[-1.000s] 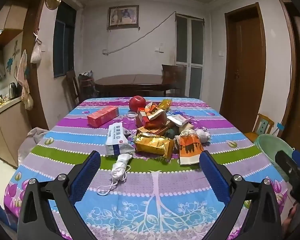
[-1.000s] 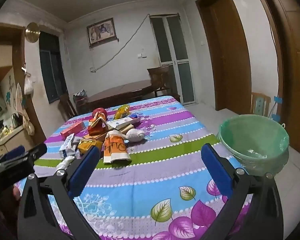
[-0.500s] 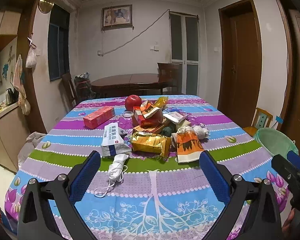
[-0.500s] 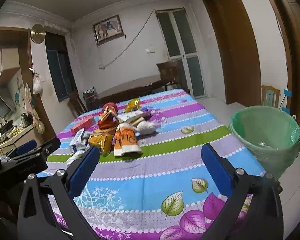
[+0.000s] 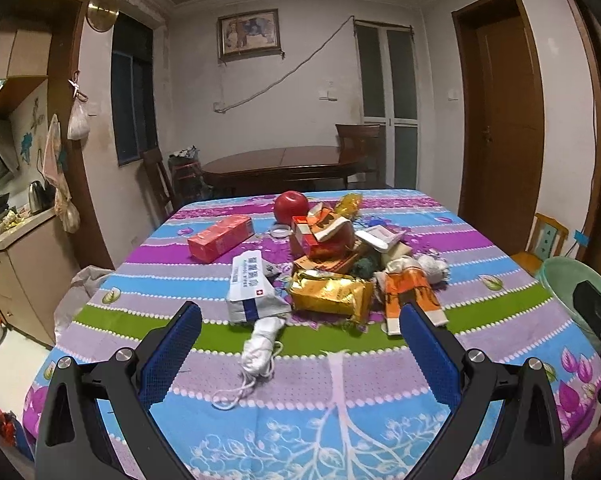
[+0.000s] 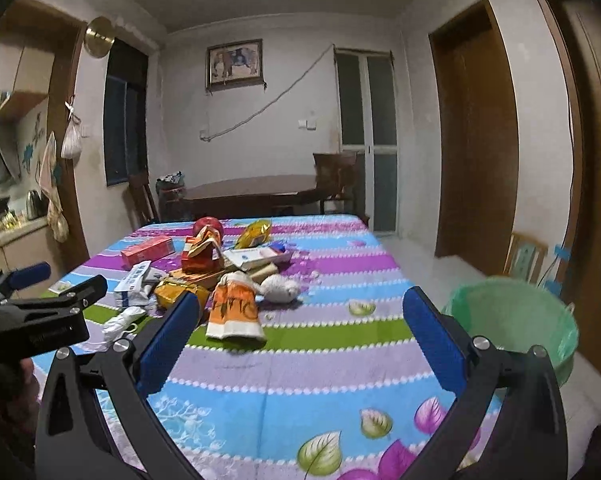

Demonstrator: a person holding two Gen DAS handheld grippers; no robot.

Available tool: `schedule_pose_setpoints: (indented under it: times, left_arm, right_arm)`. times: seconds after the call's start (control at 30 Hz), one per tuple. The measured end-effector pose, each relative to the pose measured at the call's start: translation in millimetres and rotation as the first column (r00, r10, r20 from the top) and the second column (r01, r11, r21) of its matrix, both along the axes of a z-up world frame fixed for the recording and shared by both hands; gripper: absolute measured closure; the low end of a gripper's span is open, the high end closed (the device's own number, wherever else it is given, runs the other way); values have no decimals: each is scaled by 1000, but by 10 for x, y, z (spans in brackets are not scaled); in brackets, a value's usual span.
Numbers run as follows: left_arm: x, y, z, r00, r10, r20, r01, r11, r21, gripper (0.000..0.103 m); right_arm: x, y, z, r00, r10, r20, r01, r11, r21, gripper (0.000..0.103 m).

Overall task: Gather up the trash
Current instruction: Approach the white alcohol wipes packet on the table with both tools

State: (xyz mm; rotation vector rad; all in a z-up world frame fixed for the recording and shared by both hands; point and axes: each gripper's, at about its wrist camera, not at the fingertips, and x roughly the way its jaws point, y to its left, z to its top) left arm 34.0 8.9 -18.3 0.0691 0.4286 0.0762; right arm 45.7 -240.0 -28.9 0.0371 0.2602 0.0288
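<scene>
Trash point(image 5: 332, 264) mid-table; near tablecloth point(image 6: 300, 372) bare.

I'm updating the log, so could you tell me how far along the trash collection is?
Nothing looks collected yet: the trash pile sits on the table. Left gripper and right gripper are open and hold nothing. The whole pile is left for the green bin.

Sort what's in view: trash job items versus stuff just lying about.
Job: gold foil packet, orange wrapper, crumpled white mask, green-lined bin, open left gripper, open right gripper.
Lying about: kettle, wall picture, far wooden table.
</scene>
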Motion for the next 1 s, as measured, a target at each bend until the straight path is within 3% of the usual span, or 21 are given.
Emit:
schedule_pose_setpoints:
  times: [0.43, 1.0]
  left_arm:
    - [132, 99, 16, 999, 46, 10, -47, 999, 25, 4]
    - [214, 107, -109, 998, 69, -15, -68, 996, 57, 4]
  right_arm:
    - [93, 283, 60, 999, 19, 46, -13, 992, -126, 5]
    - [207, 319, -88, 998, 35, -45, -39, 994, -99, 5]
